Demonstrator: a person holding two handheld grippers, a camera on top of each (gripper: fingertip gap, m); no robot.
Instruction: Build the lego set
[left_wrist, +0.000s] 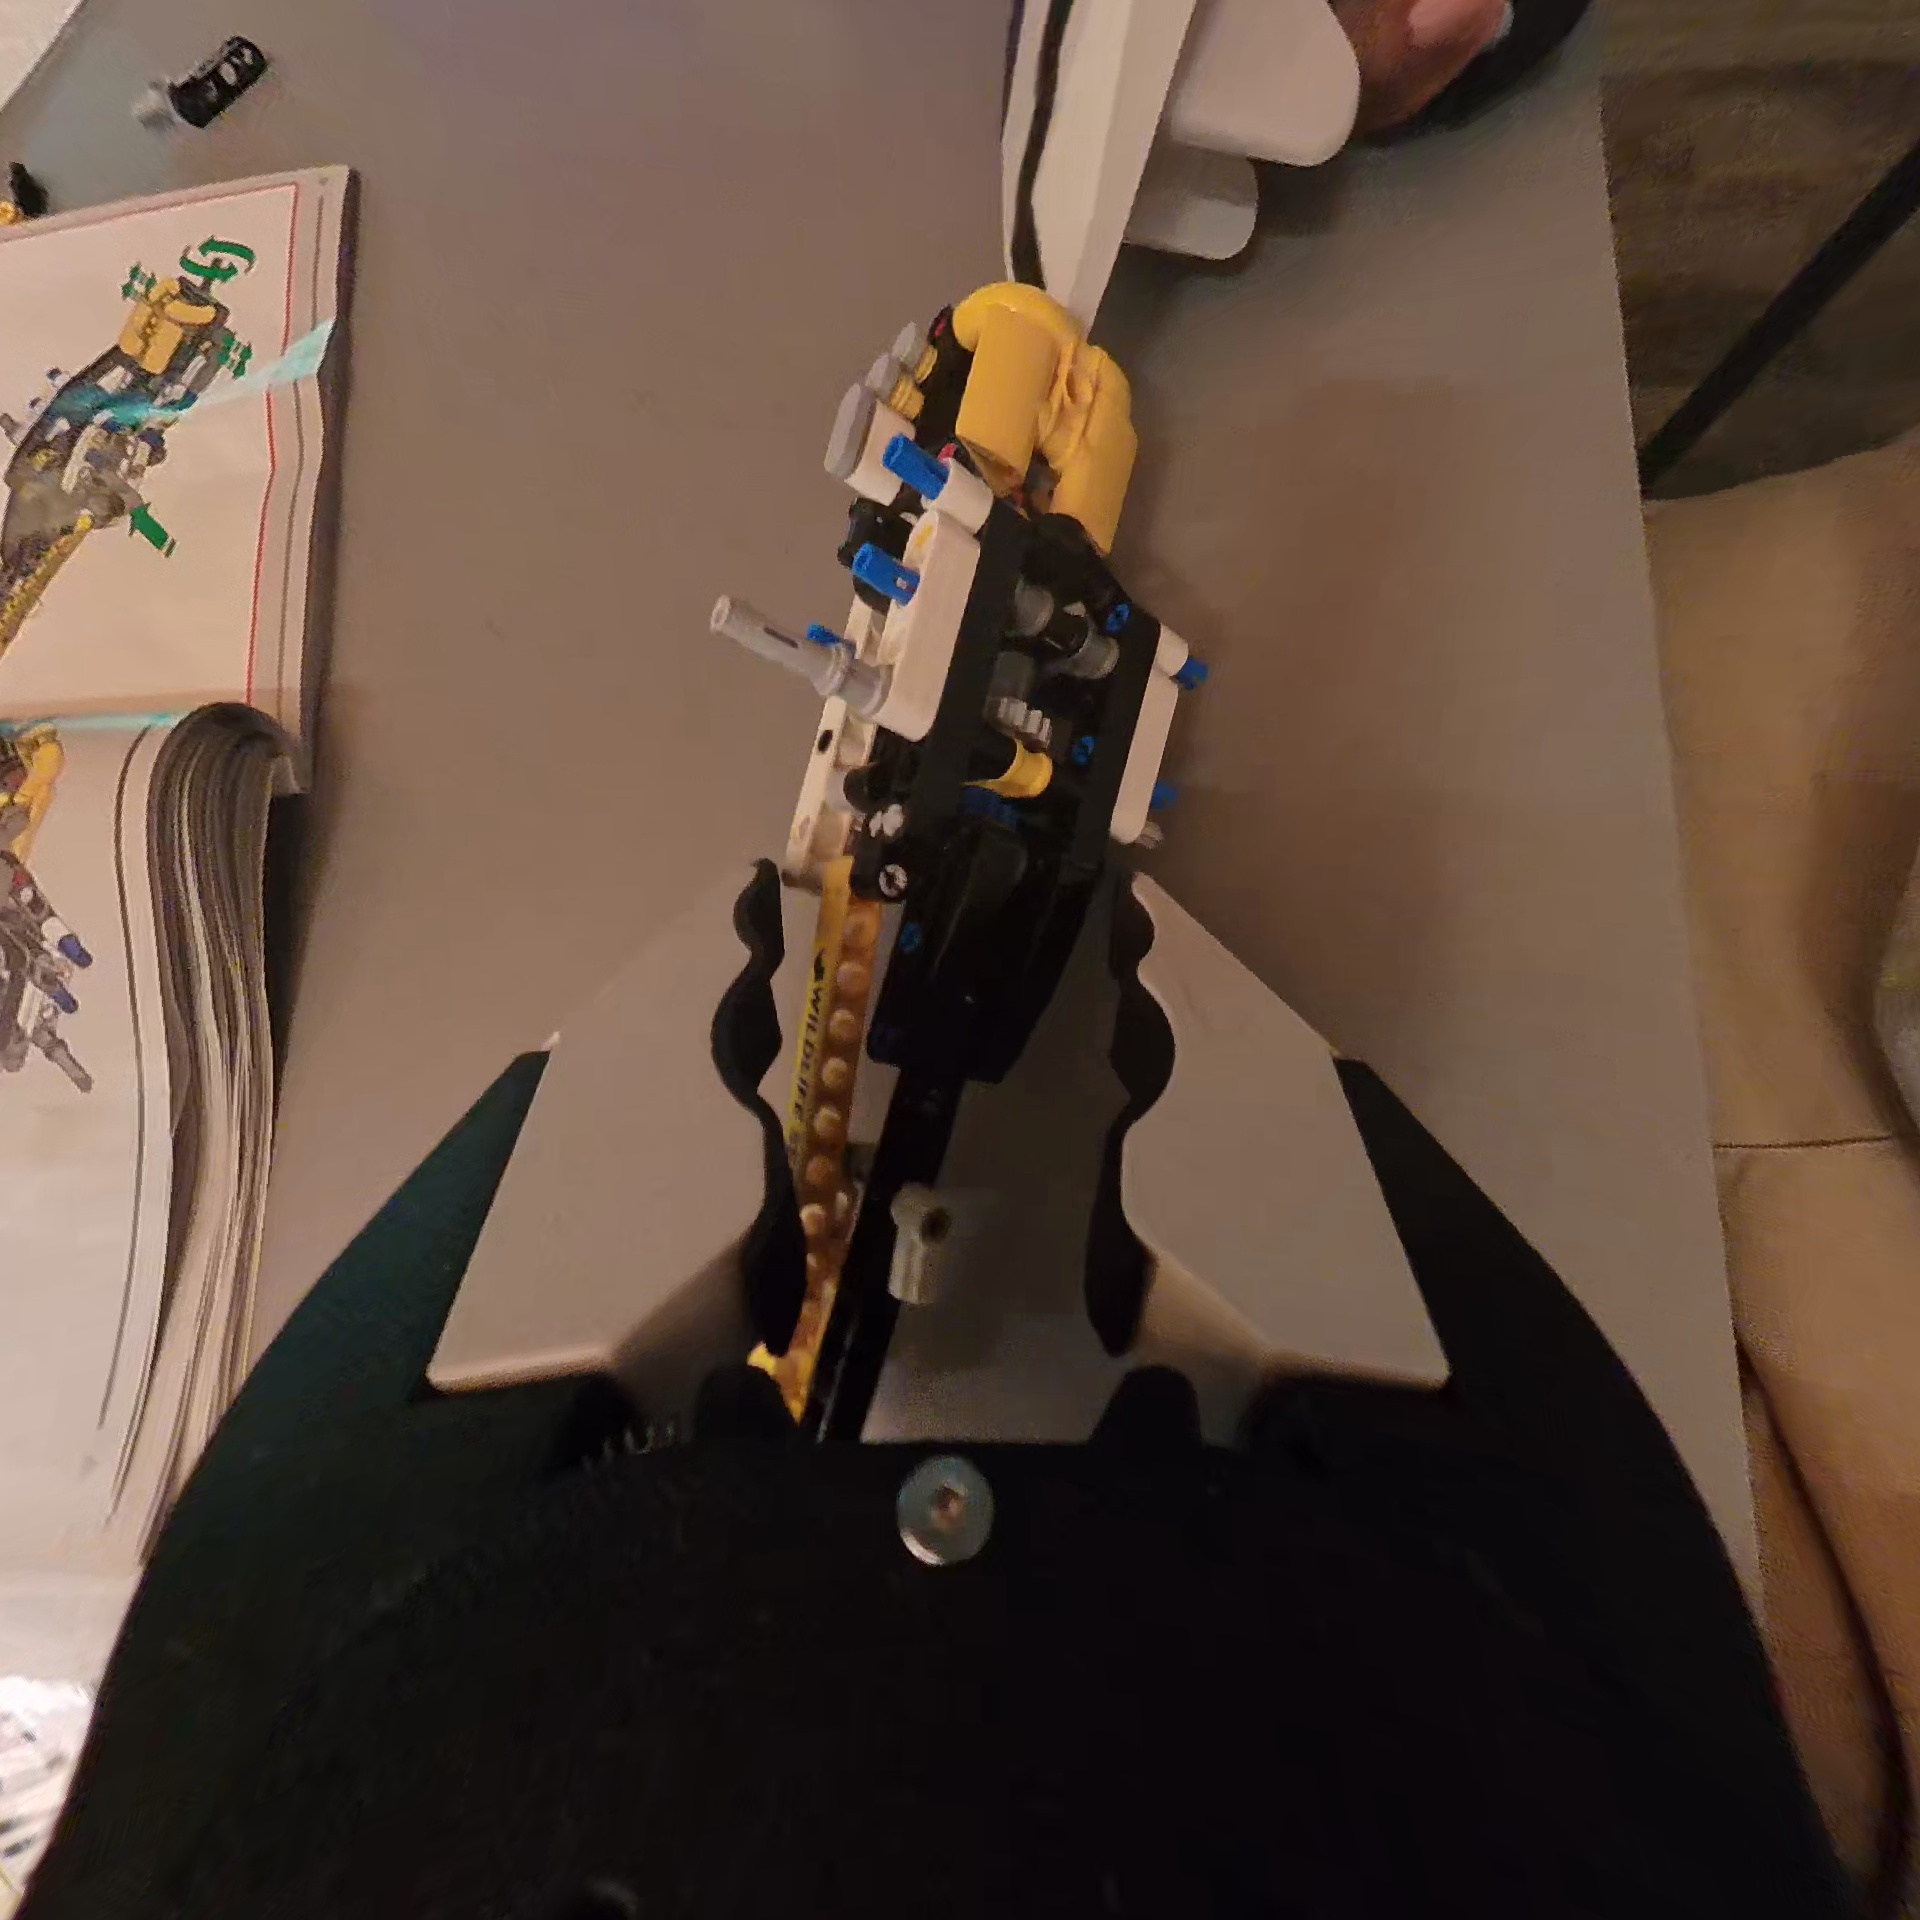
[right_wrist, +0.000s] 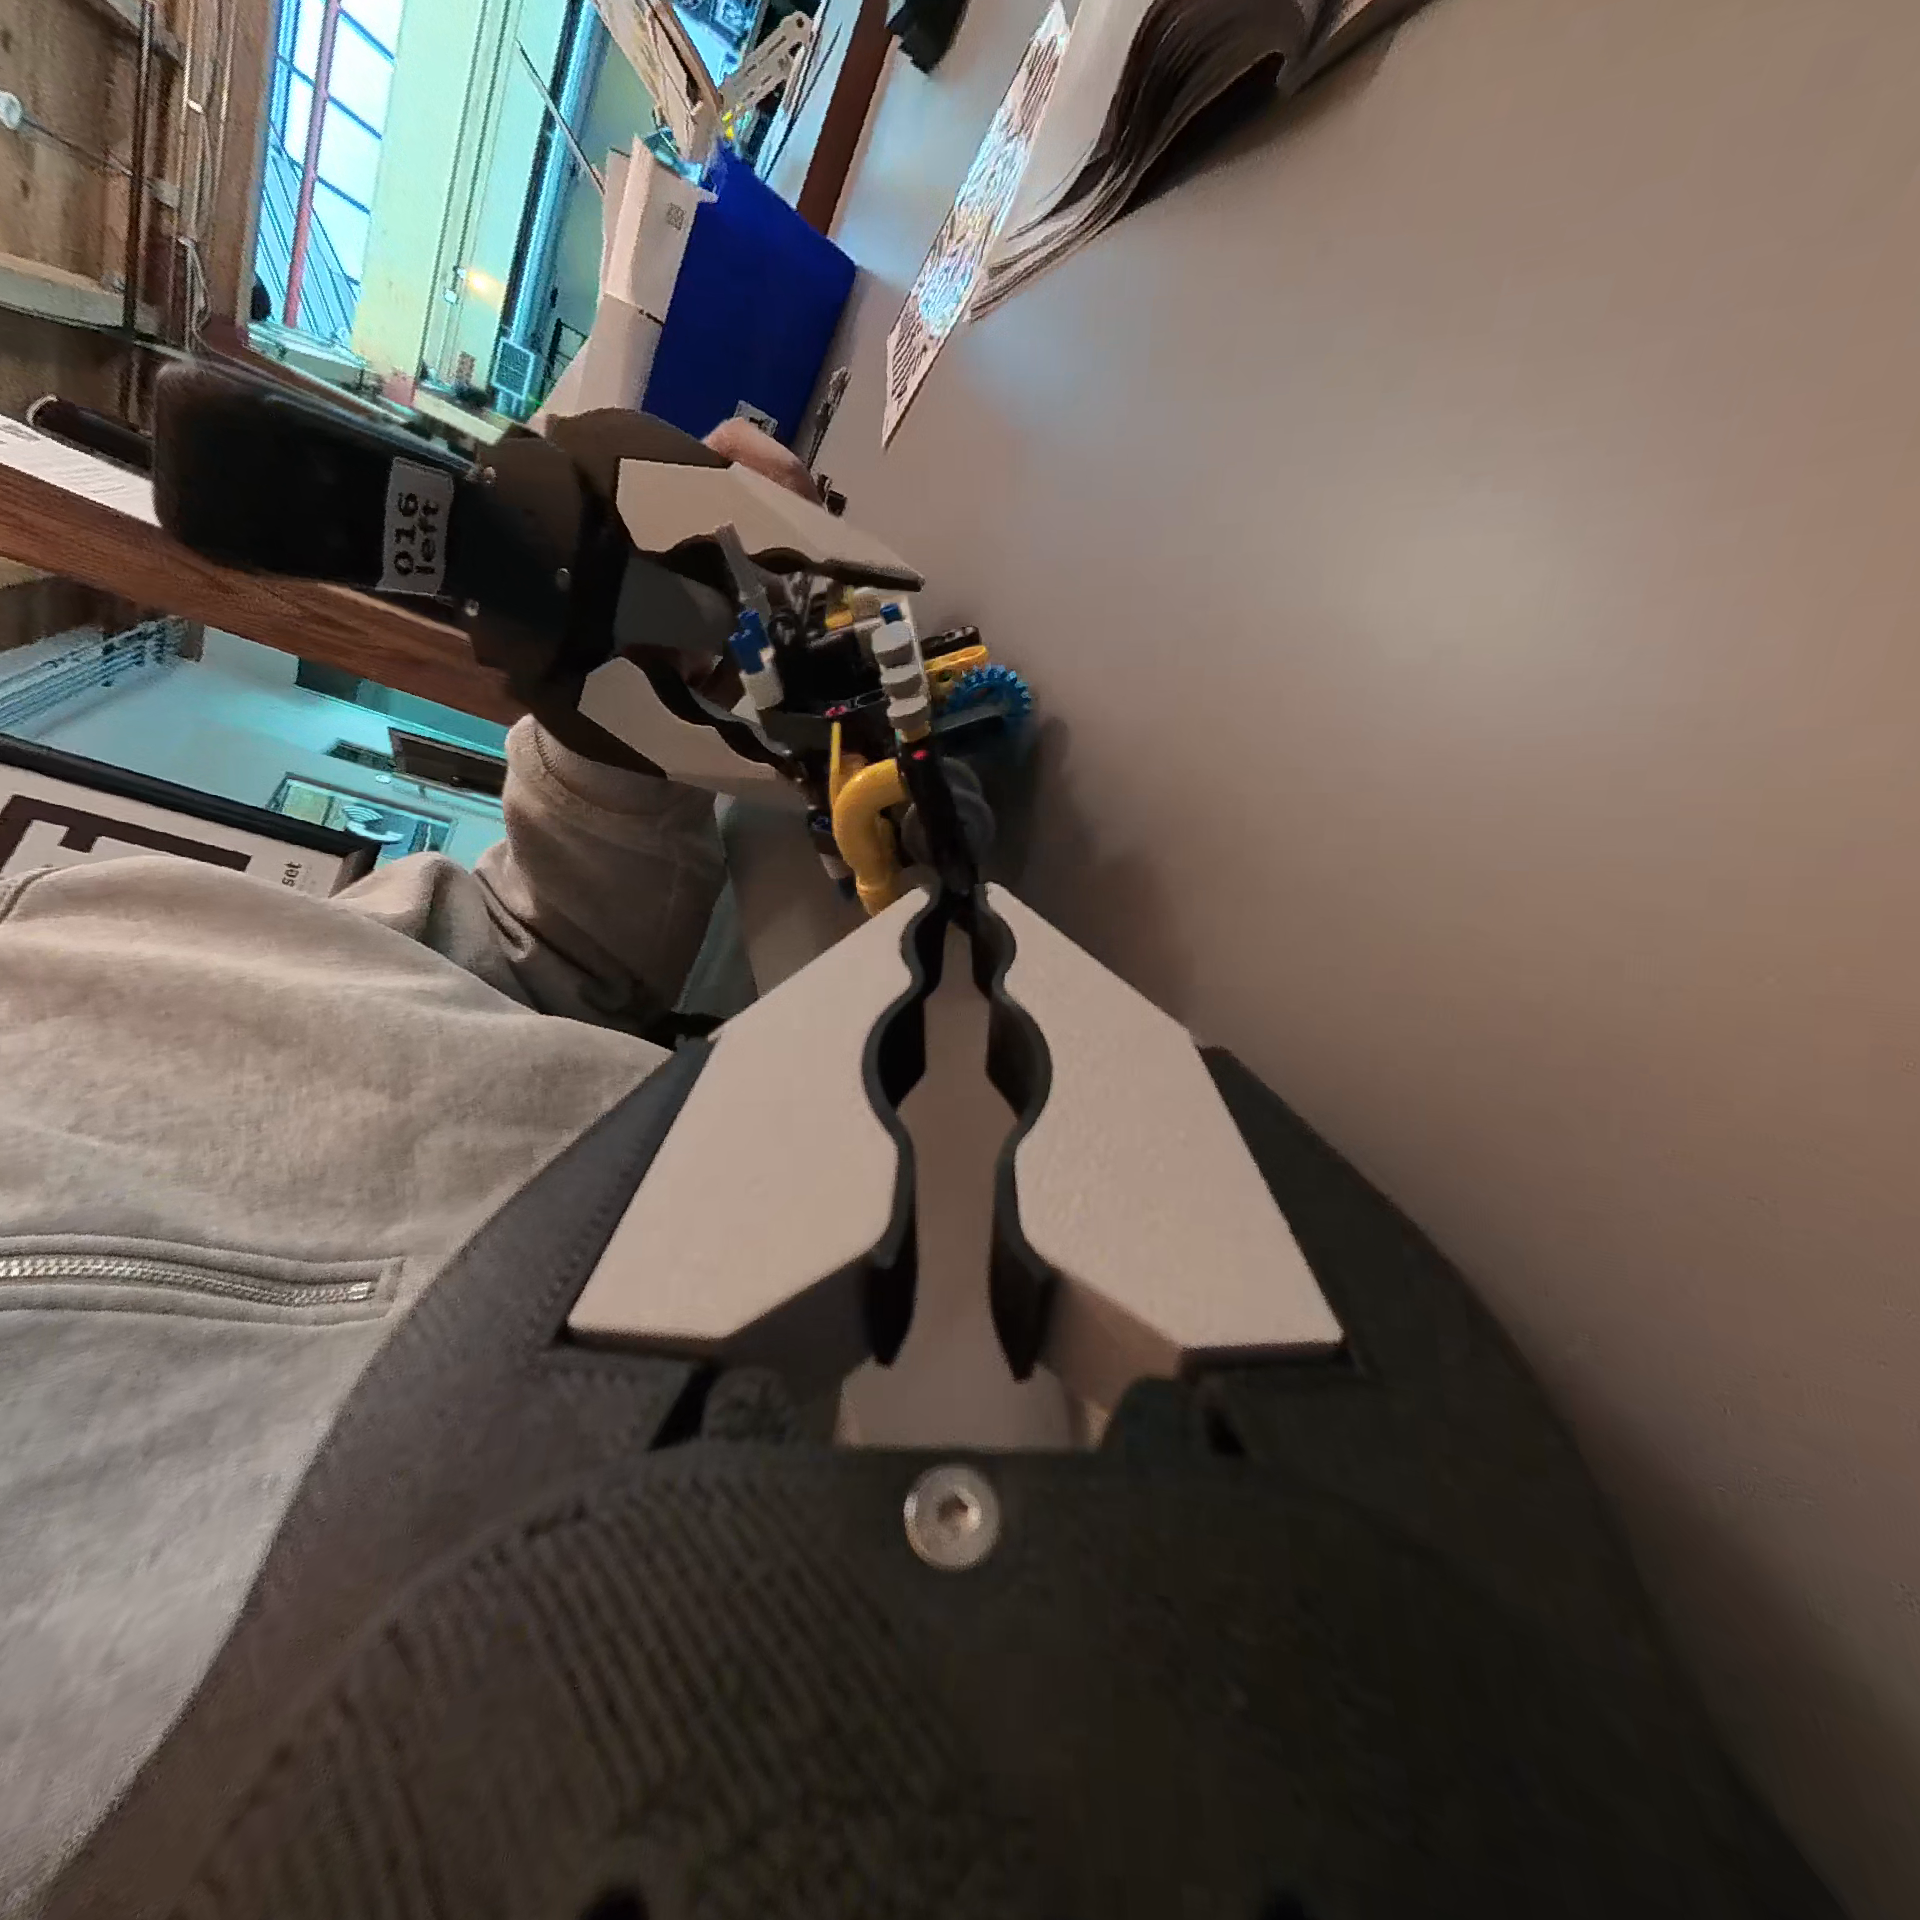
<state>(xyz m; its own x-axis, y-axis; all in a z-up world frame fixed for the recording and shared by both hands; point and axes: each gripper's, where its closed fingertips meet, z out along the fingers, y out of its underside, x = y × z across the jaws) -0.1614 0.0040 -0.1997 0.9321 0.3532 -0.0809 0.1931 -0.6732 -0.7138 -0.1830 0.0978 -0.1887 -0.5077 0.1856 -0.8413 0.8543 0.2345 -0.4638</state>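
Left wrist view is showing the left gripper (left_wrist: 940, 1091) clamping the half-built lego model (left_wrist: 977, 707) by its long tail end, the yellow beam and black beam running back between the jaws, so that claw is closed down narrow on the model and holding it up over the grey table (left_wrist: 582, 499). At the far end of the model, the right gripper (left_wrist: 1060, 281) is coming in from the top and its white fingertips are touching the yellow curved pipe piece (left_wrist: 1023, 400). In the right wrist view, the right gripper's (right_wrist: 951, 899) jaws are pinched almost together on a thin black part sticking out of the model (right_wrist: 883, 727), right beside the yellow pipe, so I'm calling it narrow and gripping the model, though exactly which piece it's nipping is hard to tell. Progress-wise, I'm guessing it's somewhere in the middle: there's a solid core with white frames, blue pins, a grey axle poking out to the left and a blue gear showing, but open pins are still sticking out everywhere. The instruction booklet (left_wrist: 156, 447) is lying open on the left of the table with loads of pages, and a few loose bits (left_wrist: 208, 78) are sitting at the far left corner, so plenty's left to build.
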